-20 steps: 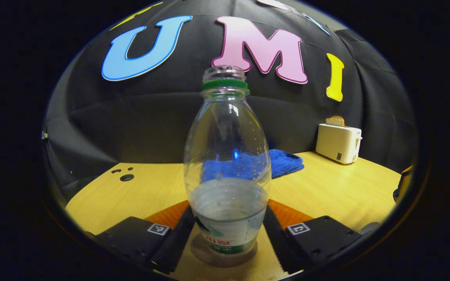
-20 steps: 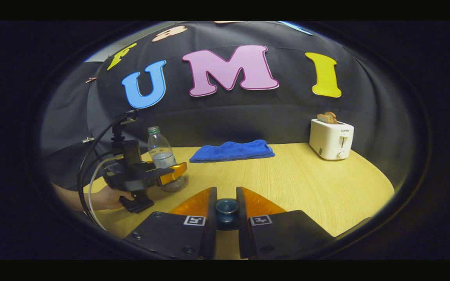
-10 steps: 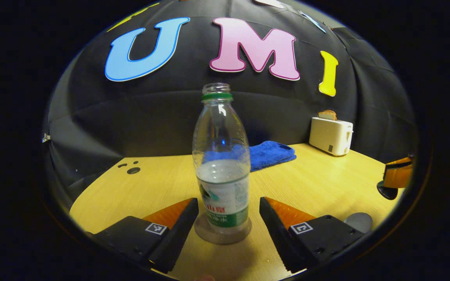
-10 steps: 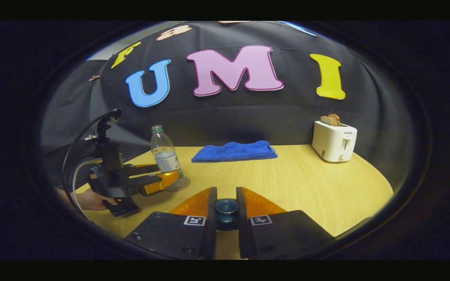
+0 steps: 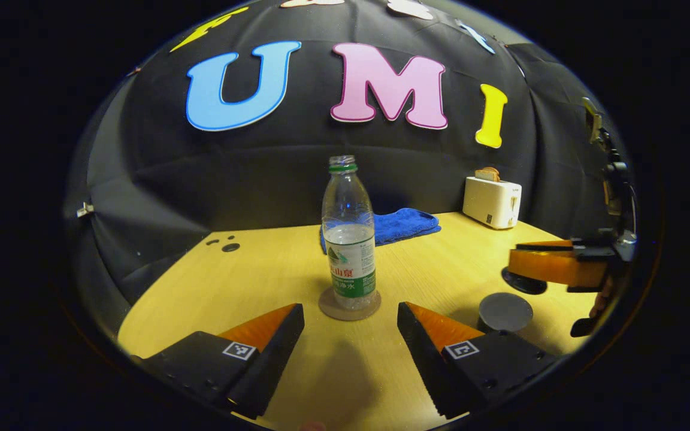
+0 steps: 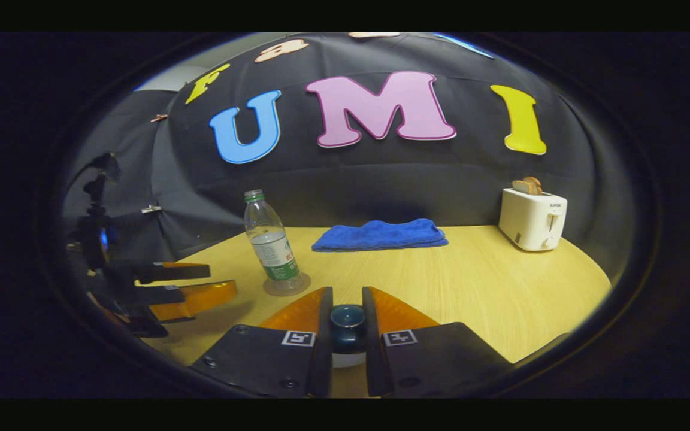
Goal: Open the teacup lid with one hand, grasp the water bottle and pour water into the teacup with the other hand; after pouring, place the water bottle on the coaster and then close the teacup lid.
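The left gripper (image 5: pixel 350 323) stands wide open with nothing between its fingers, low over the tabletop (image 5: pixel 249 281). Straight ahead of it at 12 o'clock the water bottle (image 5: pixel 349 251) stands upright, its long axis vertical, capless and holding some water. Its base sits on the round coaster (image 5: pixel 334 311), apart from both fingers. By the look of it, the bottle step is done and this gripper has no further job.

The right gripper (image 6: pixel 347 294) is closed on the dark round knob (image 6: pixel 347 320) of the teacup lid, one finger pressing each side, the knob pointing up. From its own view the bottle is at 11 o'clock, and the left gripper sits out at 9 o'clock.

The coming move turns on where the cup lies from that lid. In the left gripper view the right gripper reaches in from 3 o'clock with a dark disc (image 5: pixel 523 281), probably the lid, hanging under its fingers. A squat grey round thing, which I take for the open teacup (image 5: pixel 505 311), stands just beside the disc at about its 7 o'clock. It stands at about 2 o'clock from the left gripper. The right gripper is the nearer one and already carries the lid. The lid likely needs a short sideways shift, then a level lowering so that it seats squarely on the rim.

Farther out, a folded blue towel (image 5: pixel 408 224) lies behind the bottle and a white toaster (image 5: pixel 492 202) stands at 1 o'clock.
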Action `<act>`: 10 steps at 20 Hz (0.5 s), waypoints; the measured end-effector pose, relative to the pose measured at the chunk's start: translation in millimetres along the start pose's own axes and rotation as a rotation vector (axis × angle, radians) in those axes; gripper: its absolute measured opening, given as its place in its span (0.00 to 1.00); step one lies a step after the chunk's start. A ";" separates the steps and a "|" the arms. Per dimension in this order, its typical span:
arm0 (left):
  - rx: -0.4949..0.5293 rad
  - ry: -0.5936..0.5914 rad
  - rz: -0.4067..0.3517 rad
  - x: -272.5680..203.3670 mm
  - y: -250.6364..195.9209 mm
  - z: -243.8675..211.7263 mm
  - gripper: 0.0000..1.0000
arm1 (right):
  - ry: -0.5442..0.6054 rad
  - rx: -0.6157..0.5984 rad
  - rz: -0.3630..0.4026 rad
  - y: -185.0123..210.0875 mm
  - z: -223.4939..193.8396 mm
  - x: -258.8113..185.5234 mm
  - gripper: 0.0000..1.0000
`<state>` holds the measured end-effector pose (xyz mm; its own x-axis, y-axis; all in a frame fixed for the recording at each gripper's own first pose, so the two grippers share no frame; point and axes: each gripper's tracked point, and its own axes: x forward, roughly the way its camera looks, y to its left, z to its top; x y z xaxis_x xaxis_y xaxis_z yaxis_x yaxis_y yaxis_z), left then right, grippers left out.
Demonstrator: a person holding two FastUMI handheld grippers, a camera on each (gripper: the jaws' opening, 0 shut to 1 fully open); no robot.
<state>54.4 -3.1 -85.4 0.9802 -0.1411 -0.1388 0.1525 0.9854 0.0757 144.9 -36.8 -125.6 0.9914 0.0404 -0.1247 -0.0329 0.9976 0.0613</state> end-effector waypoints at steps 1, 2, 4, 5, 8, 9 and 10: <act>-0.001 0.001 0.004 -8.7 1.3 0.6 0.98 | 0.006 -0.003 0.002 2.3 -5.8 1.8 0.21; -0.017 0.007 0.002 -16.9 -0.2 -0.7 0.98 | 0.016 -0.004 0.006 5.3 -12.7 5.0 0.22; -0.065 0.016 -0.001 -29.3 -6.5 -3.4 0.98 | 0.023 -0.010 -0.003 4.7 -24.7 5.0 0.26; -0.088 0.027 -0.015 -33.4 -12.2 -6.1 0.99 | 0.029 -0.012 -0.011 4.0 -29.4 5.9 0.26; -0.107 0.032 -0.056 -43.3 -32.5 -10.4 0.96 | 0.042 -0.019 -0.013 4.1 -39.1 5.9 0.26; -0.108 0.036 -0.060 -43.4 -36.0 -11.3 0.96 | 0.042 -0.026 -0.009 5.8 -39.1 6.5 0.22; -0.110 0.038 -0.065 -44.8 -39.6 -12.1 0.96 | 0.037 -0.036 -0.005 7.3 -40.2 6.5 0.28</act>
<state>2.9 -34.7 -94.2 0.9629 -0.2034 -0.1775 0.1987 0.9791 -0.0436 146.0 -27.0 -165.8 0.9861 0.0371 -0.1620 -0.0335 0.9991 0.0249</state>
